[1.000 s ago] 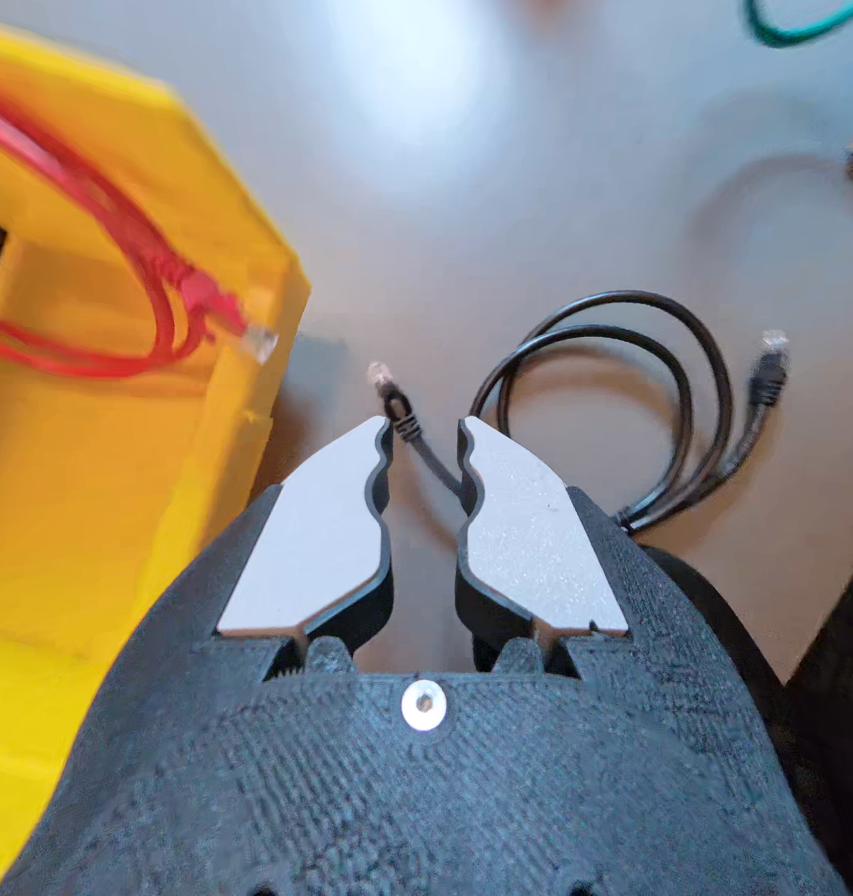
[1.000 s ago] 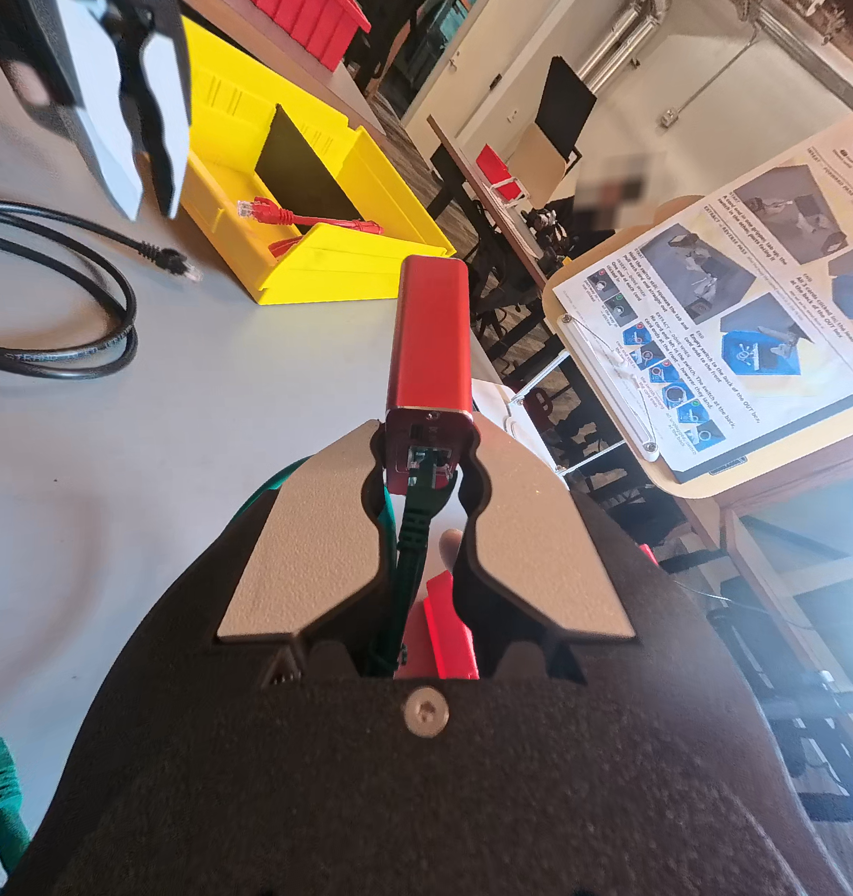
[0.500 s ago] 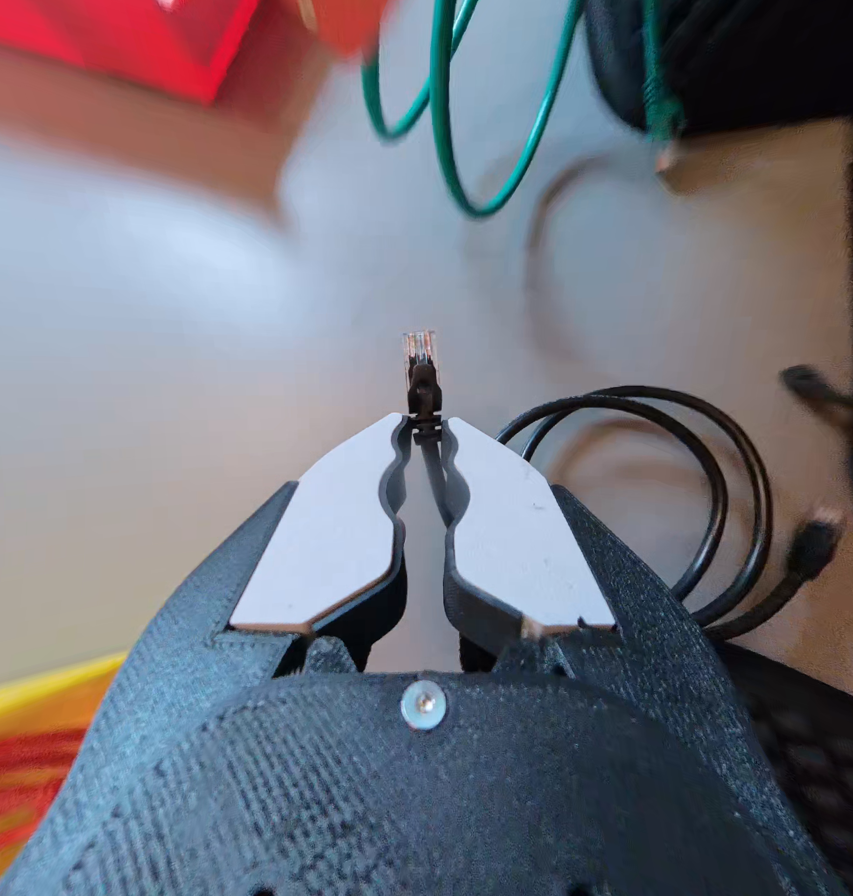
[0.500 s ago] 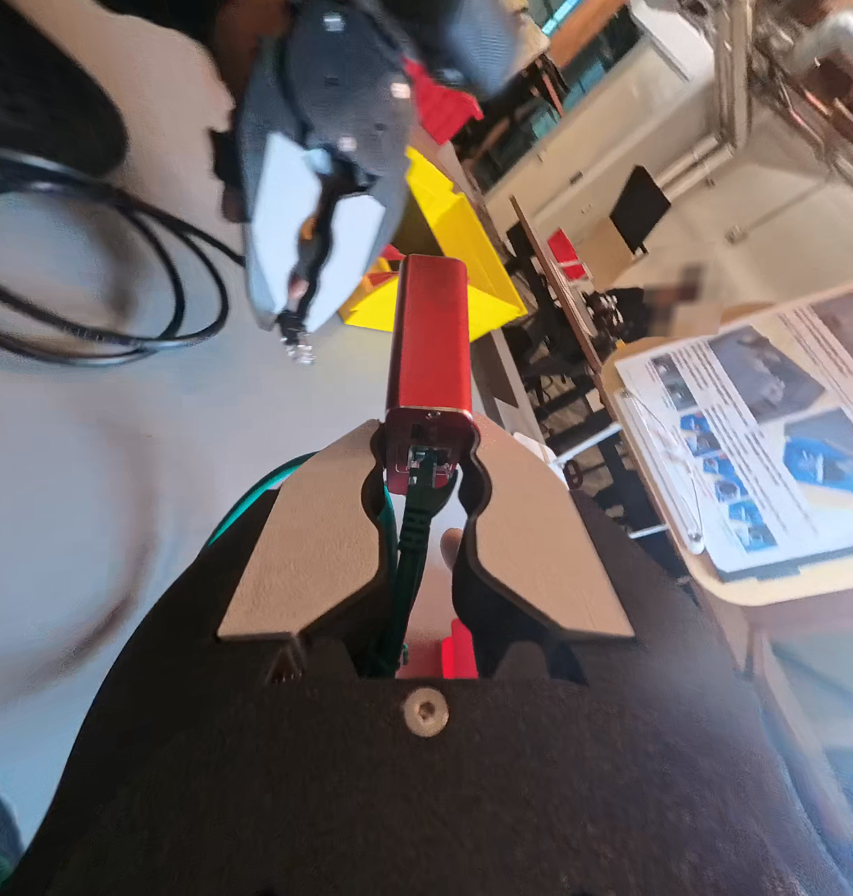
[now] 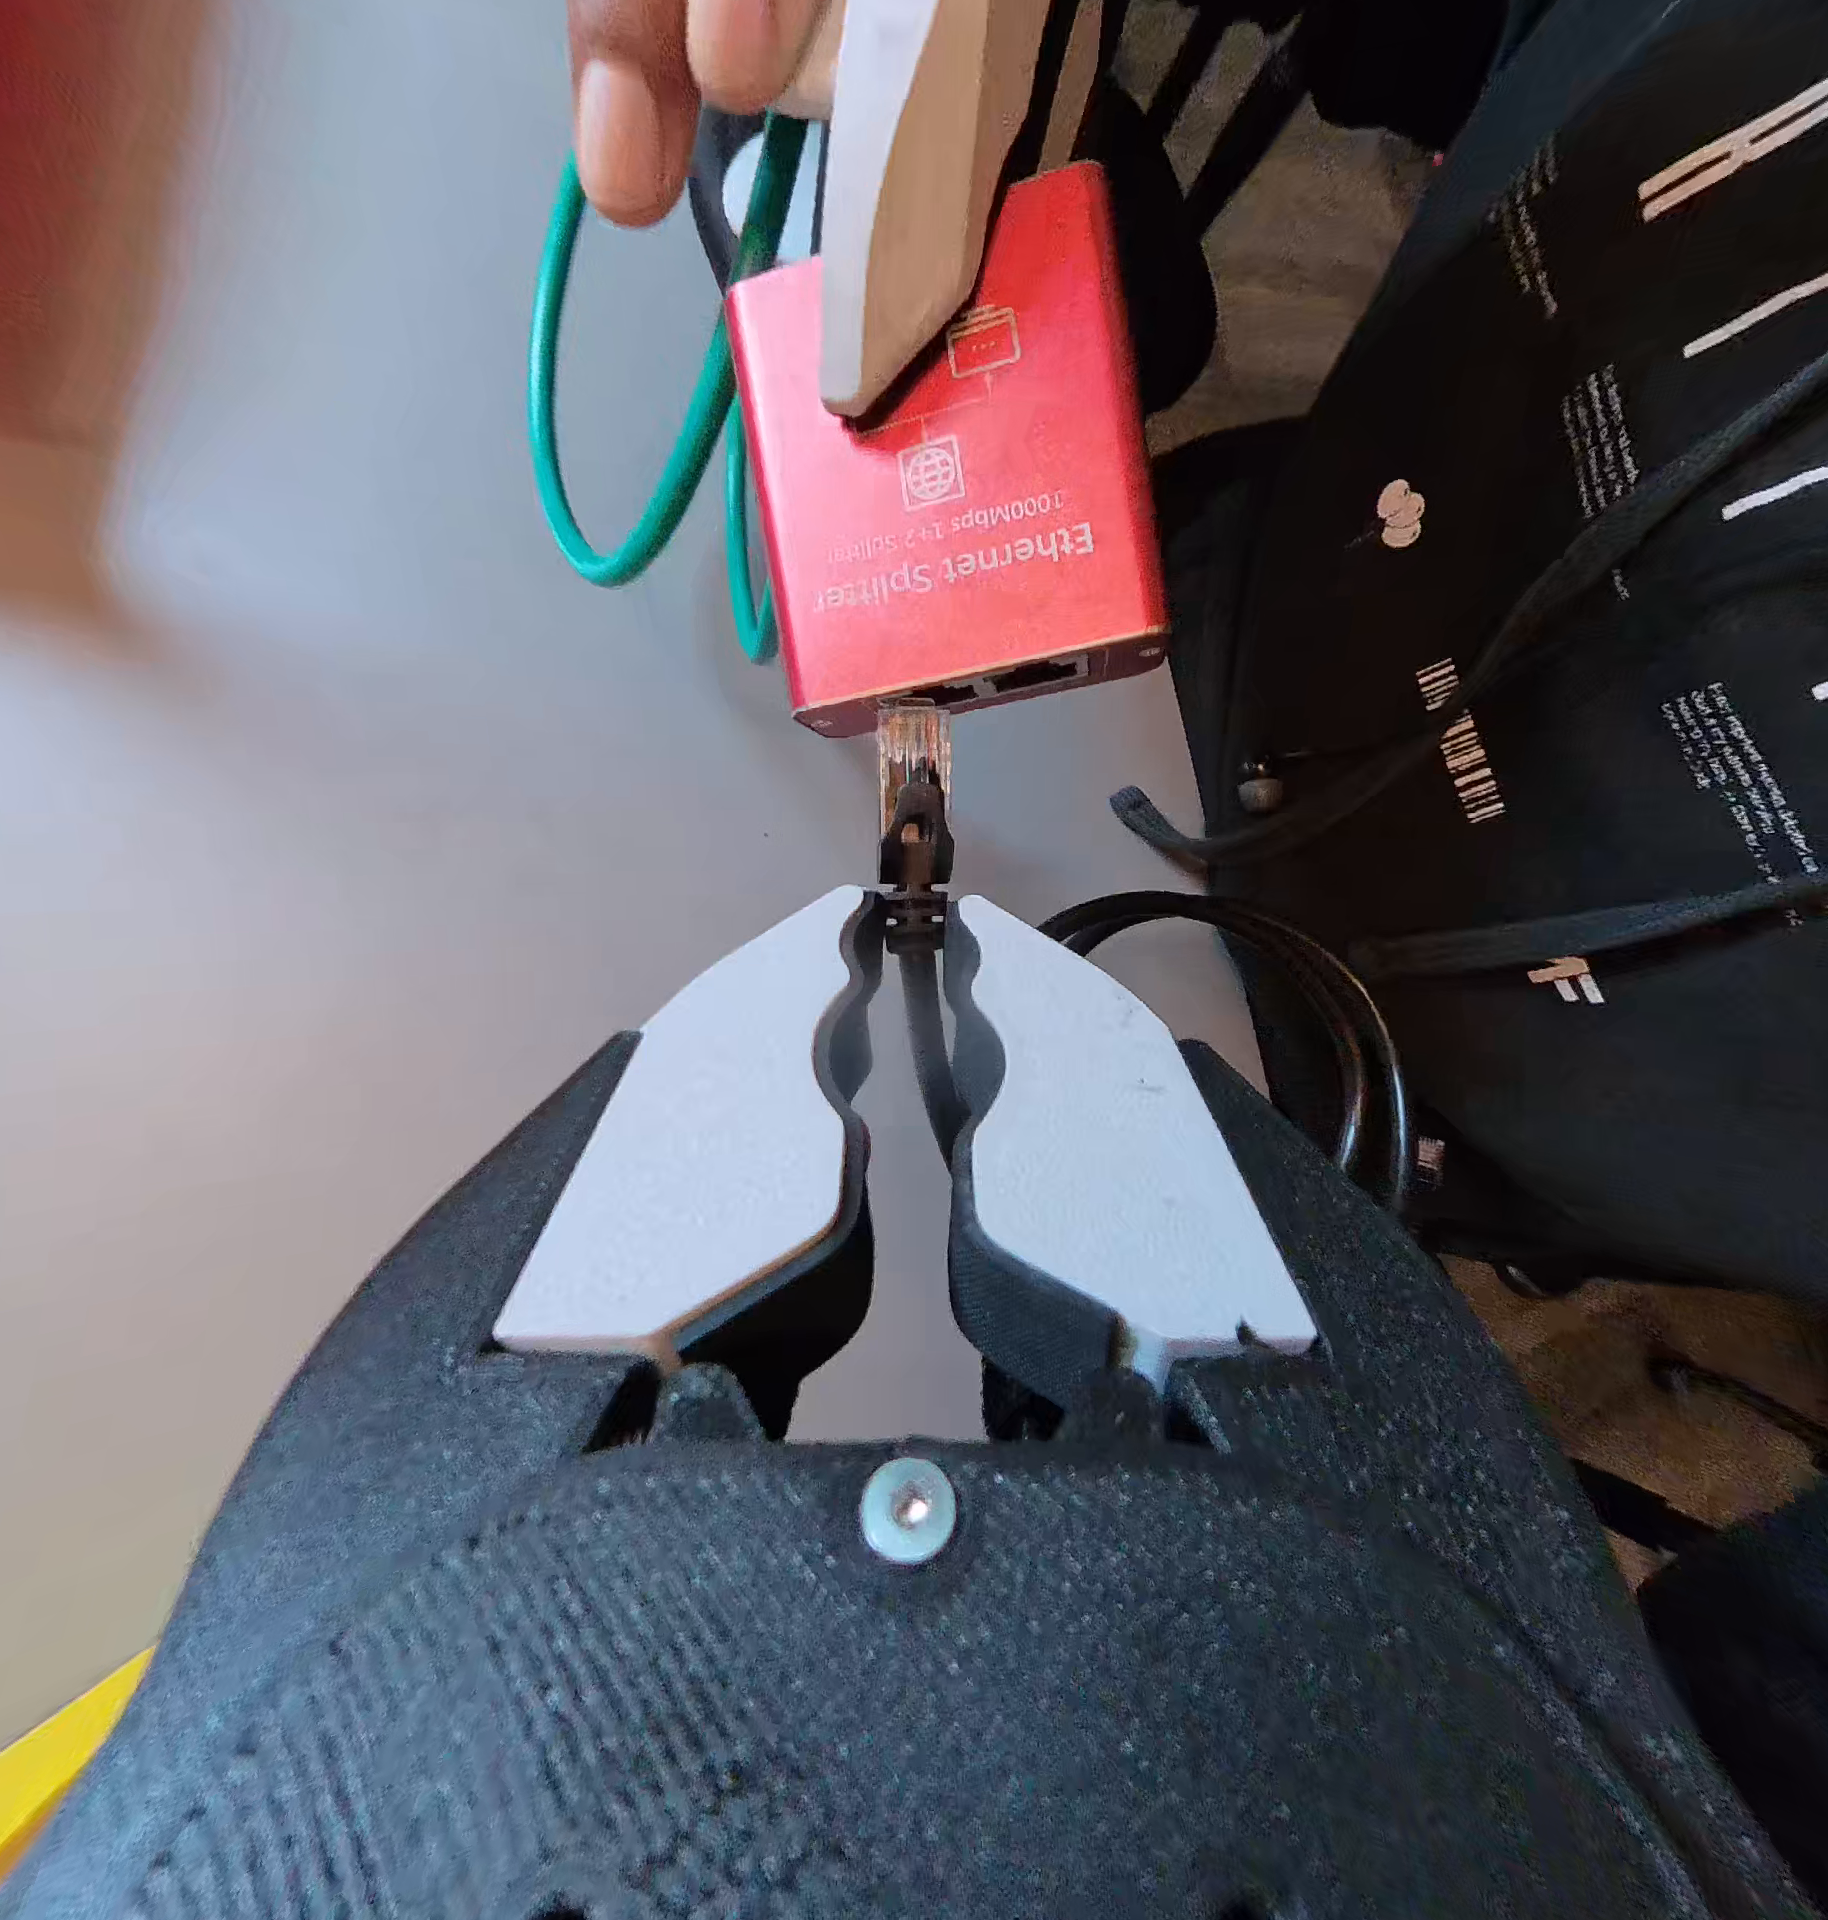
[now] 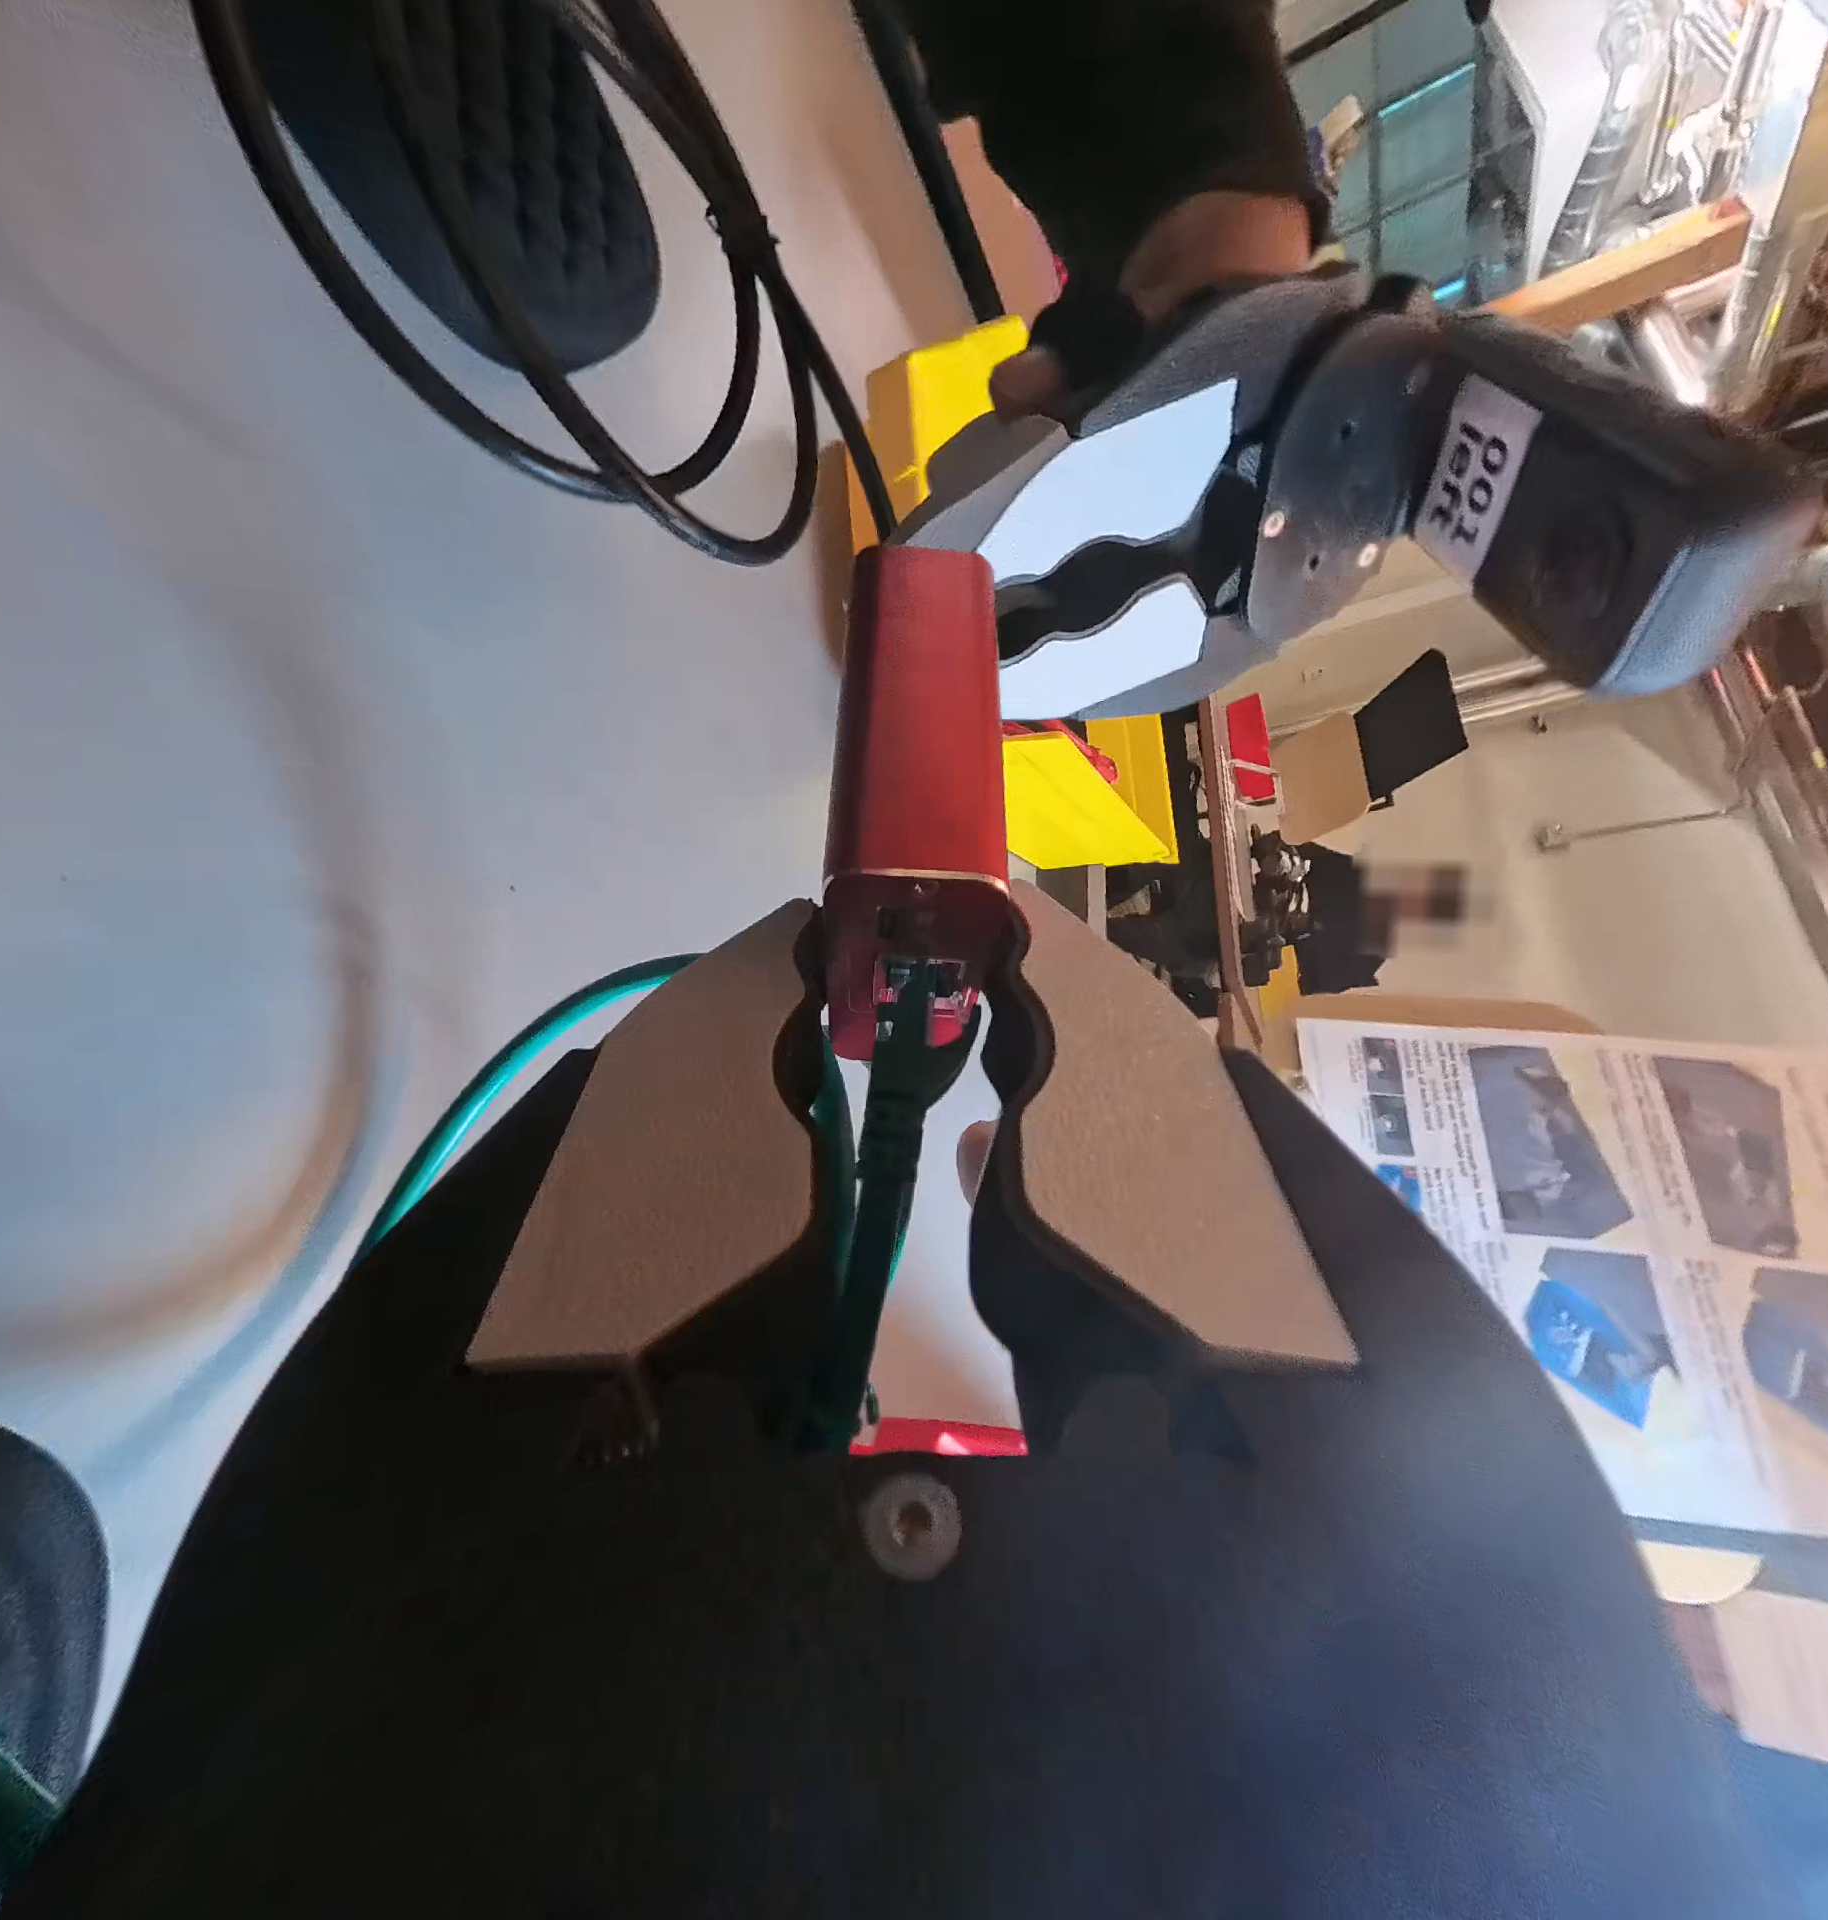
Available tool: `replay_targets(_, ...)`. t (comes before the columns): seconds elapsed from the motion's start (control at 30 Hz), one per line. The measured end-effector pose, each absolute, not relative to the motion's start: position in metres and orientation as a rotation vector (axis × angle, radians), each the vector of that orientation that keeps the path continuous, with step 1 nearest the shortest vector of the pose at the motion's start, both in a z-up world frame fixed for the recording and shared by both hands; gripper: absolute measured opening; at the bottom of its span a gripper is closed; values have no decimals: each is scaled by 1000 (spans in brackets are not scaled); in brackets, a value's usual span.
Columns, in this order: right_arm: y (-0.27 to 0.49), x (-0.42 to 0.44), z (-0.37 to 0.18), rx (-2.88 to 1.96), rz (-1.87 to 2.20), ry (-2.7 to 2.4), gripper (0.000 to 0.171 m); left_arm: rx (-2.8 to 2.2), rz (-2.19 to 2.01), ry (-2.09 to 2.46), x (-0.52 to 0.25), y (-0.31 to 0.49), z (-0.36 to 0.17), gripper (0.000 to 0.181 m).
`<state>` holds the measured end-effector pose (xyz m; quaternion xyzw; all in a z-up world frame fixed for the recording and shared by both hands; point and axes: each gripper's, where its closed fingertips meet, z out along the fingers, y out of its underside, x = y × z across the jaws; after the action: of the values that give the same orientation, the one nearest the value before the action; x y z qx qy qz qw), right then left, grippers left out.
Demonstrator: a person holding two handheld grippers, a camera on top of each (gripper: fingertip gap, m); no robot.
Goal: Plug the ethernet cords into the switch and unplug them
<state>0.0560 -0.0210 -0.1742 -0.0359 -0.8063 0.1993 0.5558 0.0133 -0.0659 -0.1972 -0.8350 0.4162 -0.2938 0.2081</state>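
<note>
Raised, black cord's plug (image 5: 915, 758) meets switch (image 5: 951, 457); insertion unclear.

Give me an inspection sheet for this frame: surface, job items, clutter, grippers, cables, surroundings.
Surface: pale grey tabletop, bare where visible.
Job's things: red metal switch box held off the table; black ethernet cord's clear plug at its left port, not seated.
Clutter: yellow plastic bin; black fabric with cords.
Grippers: left gripper shut on black cord; right gripper shut on switch.
Cables: green ethernet cord plugged in.
Surroundings: printed instruction sheet, workshop benches.
</note>
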Motion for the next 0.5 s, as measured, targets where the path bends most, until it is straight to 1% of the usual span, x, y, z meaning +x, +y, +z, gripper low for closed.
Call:
replay_targets(0.13,-23,54,-174,-30,368,-1911,27,-2363,-882,1092,13,-69,-197,11)
replay_targets(0.37,-27,53,-174,-5,332,-1902,27,-2402,-947,978,14,-74,-198,11)
replay_targets(0.5,-28,53,-174,-3,344,-1901,27,-2386,-943,1001,17,-78,-196,11)
